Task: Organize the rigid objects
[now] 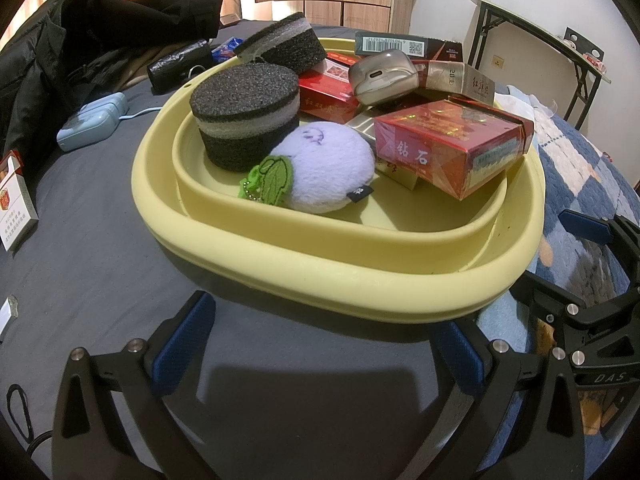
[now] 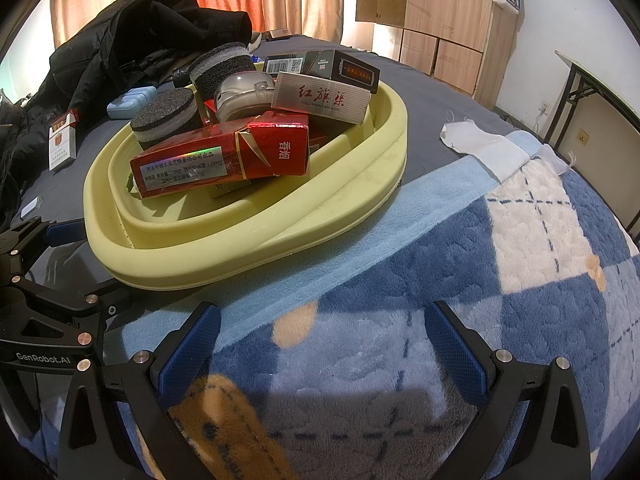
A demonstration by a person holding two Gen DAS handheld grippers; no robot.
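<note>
Your left gripper [image 1: 320, 344] hangs spread wide and empty over the dark grey sheet [image 1: 92, 240], its blue pads just short of the yellow basin [image 1: 340, 292]. Your right gripper [image 2: 320, 344] is just as open, holding nothing — it sits over the blue checked blanket [image 2: 480, 280], a little back from the basin's near rim. Inside the basin you've got two black foam discs [image 1: 246, 114], a lilac plush toy [image 1: 324, 168] leaning against the nearer disc, a grey earbud case [image 1: 380, 76] perched on red cigarette boxes [image 1: 452, 148], and a silver pack [image 2: 320, 98] on top. One white-and-red pack [image 2: 62, 144] stands outside — off on the sheet, beside a pale blue case [image 1: 90, 122].
</note>
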